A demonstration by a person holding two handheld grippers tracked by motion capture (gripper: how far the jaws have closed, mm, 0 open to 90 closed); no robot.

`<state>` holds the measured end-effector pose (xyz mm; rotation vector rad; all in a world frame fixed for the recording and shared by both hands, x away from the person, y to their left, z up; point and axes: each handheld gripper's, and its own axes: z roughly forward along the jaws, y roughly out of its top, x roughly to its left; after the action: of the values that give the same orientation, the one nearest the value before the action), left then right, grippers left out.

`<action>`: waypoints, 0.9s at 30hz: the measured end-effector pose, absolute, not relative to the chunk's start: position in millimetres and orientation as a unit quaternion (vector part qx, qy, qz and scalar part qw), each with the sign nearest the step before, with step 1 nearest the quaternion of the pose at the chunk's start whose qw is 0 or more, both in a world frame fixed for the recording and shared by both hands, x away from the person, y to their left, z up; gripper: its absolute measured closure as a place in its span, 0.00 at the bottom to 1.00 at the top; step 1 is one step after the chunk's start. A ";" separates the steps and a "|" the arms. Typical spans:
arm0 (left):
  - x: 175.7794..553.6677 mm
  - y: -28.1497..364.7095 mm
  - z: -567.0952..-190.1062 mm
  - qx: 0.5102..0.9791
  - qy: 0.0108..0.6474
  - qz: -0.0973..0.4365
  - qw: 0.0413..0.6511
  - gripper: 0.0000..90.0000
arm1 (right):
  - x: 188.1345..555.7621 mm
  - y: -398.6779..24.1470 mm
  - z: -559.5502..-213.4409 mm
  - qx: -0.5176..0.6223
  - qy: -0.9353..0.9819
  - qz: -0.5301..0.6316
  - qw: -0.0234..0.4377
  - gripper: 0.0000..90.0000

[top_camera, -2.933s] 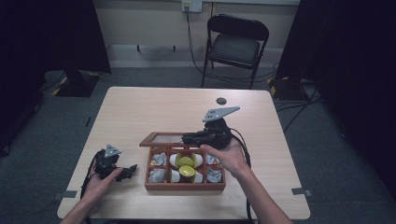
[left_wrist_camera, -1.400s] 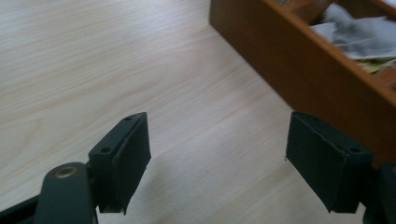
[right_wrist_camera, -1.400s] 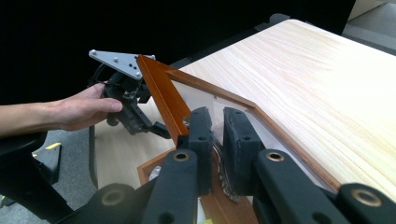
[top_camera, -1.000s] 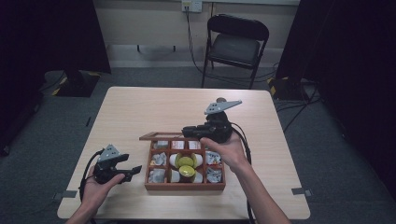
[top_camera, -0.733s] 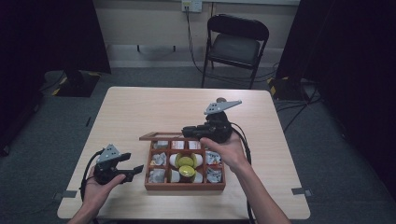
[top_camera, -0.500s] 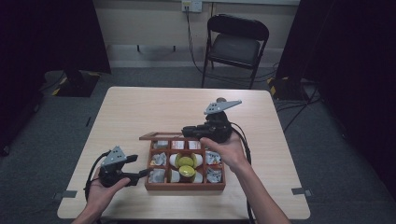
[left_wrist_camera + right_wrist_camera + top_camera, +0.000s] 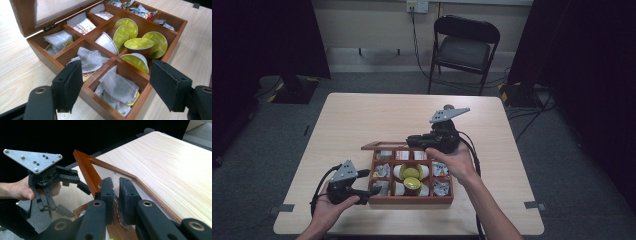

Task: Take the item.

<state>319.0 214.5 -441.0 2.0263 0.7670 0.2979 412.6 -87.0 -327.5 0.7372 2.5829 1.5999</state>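
Note:
A wooden tea box [image 7: 412,201] stands on the table in the high view, its glass-paned lid [image 7: 384,146] raised at the back. My right gripper [image 7: 414,140] is shut on the lid's wooden frame [image 7: 85,167], and its jaws [image 7: 117,185] pinch that edge. My left gripper [image 7: 371,181] hovers open at the box's front left corner. In the left gripper view its jaws [image 7: 116,75] straddle a corner compartment holding a tea bag [image 7: 120,86], touching nothing. Yellow-lidded capsules [image 7: 138,43] fill the middle compartments. The left gripper [image 7: 73,199] also appears in the right gripper view, beyond the lid.
The box sits on a light wooden table [image 7: 377,115], with bare tabletop behind and to both sides of it. A black folding chair [image 7: 467,45] stands beyond the far edge. Cables trail from both grippers toward the near edge.
My left gripper has moved right and slightly up, from the table's left toward the box's front corner. The right gripper lifted the lid higher earlier and now holds still.

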 end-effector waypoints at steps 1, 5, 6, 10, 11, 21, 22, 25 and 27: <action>317.9 211.5 -440.7 0.825 0.308 0.119 0.458 0.29 | 412.4 -86.3 -327.2 0.235 0.827 0.511 0.011 0.91; 317.1 208.0 -439.5 0.827 0.302 0.116 0.461 0.29 | 412.3 -86.1 -327.2 0.235 0.827 0.511 0.012 0.91; 317.1 208.0 -439.5 0.827 0.302 0.116 0.461 0.29 | 412.3 -86.2 -327.3 0.235 0.827 0.511 0.012 0.91; 318.0 207.5 -439.1 0.826 0.303 0.113 0.462 0.29 | 412.4 -86.3 -327.4 0.234 0.827 0.510 0.010 0.91; 317.9 205.7 -438.9 0.824 0.305 0.112 0.464 0.29 | 412.5 -86.4 -327.5 0.233 0.827 0.511 0.010 0.92; 317.3 172.5 -439.4 0.852 0.259 0.104 0.442 0.29 | 413.2 -86.0 -326.9 0.231 0.828 0.512 0.010 0.92; 317.4 167.5 -439.3 0.857 0.253 0.103 0.437 0.29 | 413.2 -86.0 -326.9 0.231 0.828 0.512 0.010 0.92; 321.2 152.4 -439.3 0.861 0.244 0.096 0.436 0.29 | 413.4 -86.0 -326.9 0.230 0.827 0.512 0.009 0.92; 326.4 142.5 -439.6 0.870 0.232 0.093 0.426 0.29 | 413.5 -86.1 -326.8 0.231 0.827 0.512 0.009 0.92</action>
<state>326.4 142.5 -439.6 2.1744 0.5803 0.2331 413.5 -86.1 -326.8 0.7205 2.5841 1.6004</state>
